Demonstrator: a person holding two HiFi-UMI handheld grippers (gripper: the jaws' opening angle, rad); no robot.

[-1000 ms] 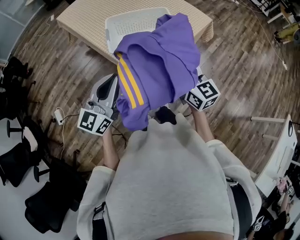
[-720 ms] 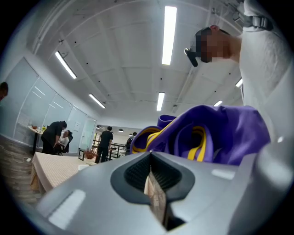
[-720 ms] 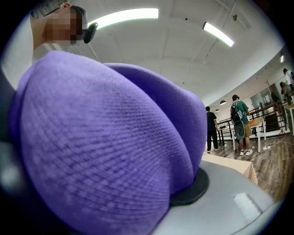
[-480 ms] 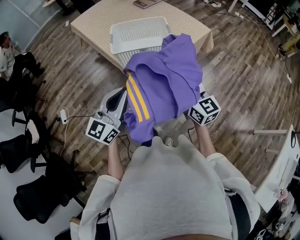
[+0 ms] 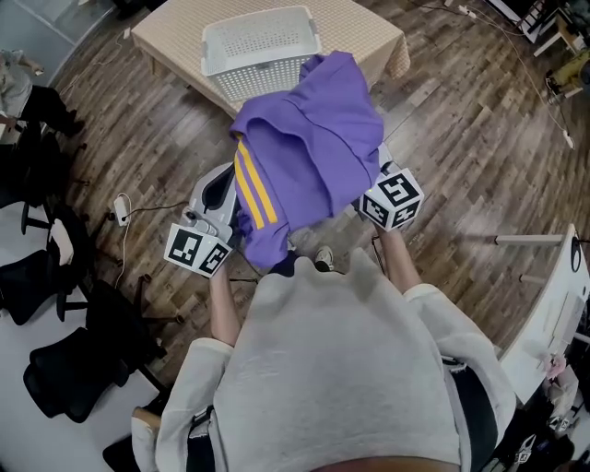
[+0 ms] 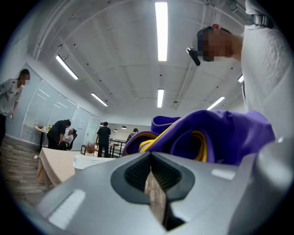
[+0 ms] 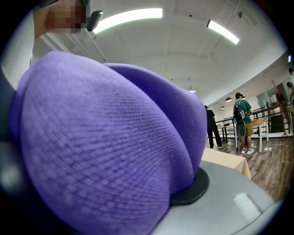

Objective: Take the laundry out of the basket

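Purple garment with yellow stripes [image 5: 309, 147] is up in the air, out of the white laundry basket [image 5: 261, 46], which sits at its 12 o'clock on the beige table [image 5: 364, 28]. Right gripper [image 7: 174, 193] is clamped on a fat fold of the cloth. Left gripper [image 6: 154, 183] has its fingers pinched nearly together with nothing between them, and the garment is bunched at its 1 o'clock.

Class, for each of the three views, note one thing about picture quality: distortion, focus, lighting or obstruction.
Head view: wide-angle bending, the floor boards curve toward the edges. Left gripper view: fisheye circle with dark corners, the ceiling strips glare white. Right gripper view: the purple garment fills most of the frame, its weave sharp.
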